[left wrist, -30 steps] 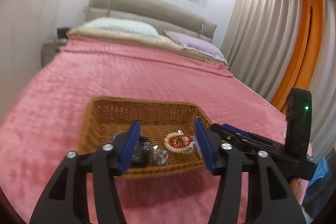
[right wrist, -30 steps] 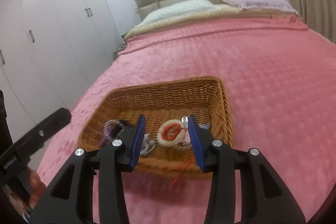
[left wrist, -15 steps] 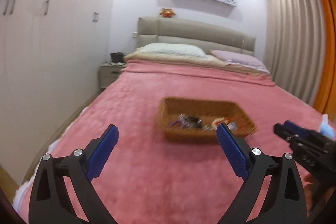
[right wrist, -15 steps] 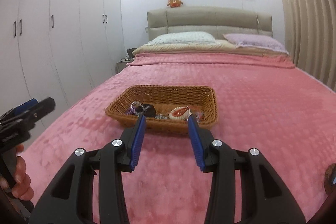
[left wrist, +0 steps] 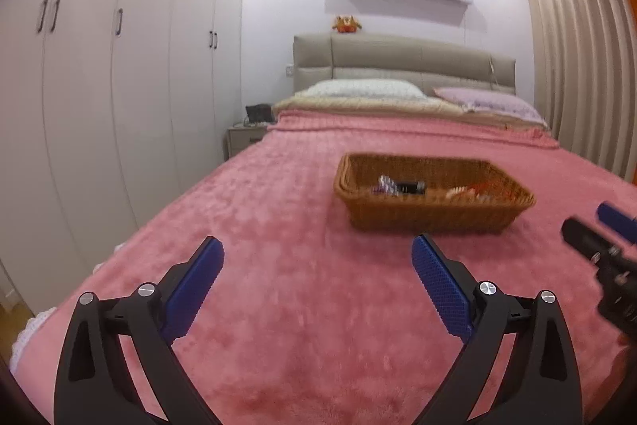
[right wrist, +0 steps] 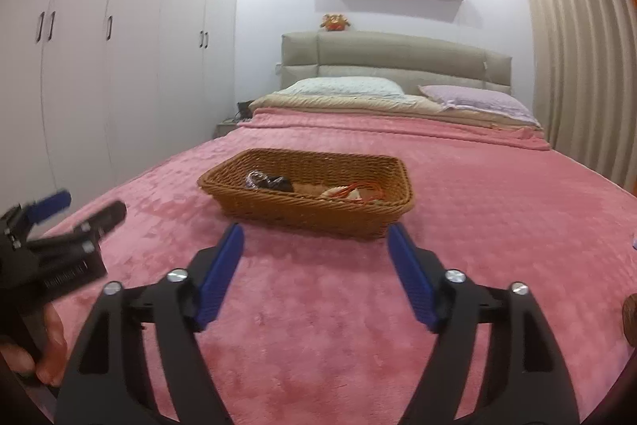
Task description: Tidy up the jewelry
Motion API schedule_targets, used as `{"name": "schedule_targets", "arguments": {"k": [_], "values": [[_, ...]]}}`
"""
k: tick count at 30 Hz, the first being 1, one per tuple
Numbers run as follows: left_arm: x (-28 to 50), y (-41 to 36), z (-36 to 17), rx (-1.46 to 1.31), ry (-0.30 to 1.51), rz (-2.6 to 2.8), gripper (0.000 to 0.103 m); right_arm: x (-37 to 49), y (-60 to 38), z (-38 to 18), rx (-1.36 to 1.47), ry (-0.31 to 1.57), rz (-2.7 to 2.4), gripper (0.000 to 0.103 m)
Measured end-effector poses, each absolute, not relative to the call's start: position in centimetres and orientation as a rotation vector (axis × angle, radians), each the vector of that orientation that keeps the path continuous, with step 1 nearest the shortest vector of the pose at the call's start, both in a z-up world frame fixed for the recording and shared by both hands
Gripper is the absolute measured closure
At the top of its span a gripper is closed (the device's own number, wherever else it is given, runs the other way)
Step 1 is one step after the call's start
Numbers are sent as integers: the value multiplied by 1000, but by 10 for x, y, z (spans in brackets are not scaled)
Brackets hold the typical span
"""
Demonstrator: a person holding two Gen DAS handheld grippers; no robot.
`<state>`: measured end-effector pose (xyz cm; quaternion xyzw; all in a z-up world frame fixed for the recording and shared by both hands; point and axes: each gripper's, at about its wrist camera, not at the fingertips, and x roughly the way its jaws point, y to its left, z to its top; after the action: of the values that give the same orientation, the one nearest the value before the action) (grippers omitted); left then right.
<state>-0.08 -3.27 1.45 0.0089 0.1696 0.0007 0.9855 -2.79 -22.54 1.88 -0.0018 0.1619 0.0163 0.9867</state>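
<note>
A brown wicker basket [left wrist: 434, 214] [right wrist: 310, 210] sits on the pink bedspread. It holds several pieces of jewelry: a dark piece [left wrist: 410, 188] [right wrist: 274, 183] at its left and a pale bead bracelet with red cord [left wrist: 466, 190] [right wrist: 350, 192] at its right. My left gripper [left wrist: 318, 269] is open and empty, well short of the basket. My right gripper [right wrist: 314, 253] is open and empty, just in front of the basket. Each gripper shows at the edge of the other's view.
The pink bed [left wrist: 302, 305] stretches all around the basket. Pillows [left wrist: 366, 90] and a headboard stand at the far end. White wardrobes [left wrist: 99, 86] line the left side, with a nightstand [left wrist: 243, 138] beside them. Curtains [left wrist: 585, 58] hang on the right.
Both grippers have pulled back from over the basket to well in front of it. Both have opened wider; the right one opened in the last half second.
</note>
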Motion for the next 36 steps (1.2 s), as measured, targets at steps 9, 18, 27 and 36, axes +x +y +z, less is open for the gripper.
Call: {"name": "schedule_targets", "arguments": {"k": [9, 18, 27, 36], "values": [[0, -33, 11, 18, 361, -4, 8, -26, -230, 13, 5, 334, -35, 8], [0, -39, 10, 43, 378, -6, 7, -15, -240, 7, 64, 387, -39, 8], [3, -40, 8, 42, 389, -3, 8, -13, -236, 5, 54, 401, -37, 8], [0, -40, 8, 43, 385, 1, 7, -12, -236, 5, 57, 407, -25, 8]]}}
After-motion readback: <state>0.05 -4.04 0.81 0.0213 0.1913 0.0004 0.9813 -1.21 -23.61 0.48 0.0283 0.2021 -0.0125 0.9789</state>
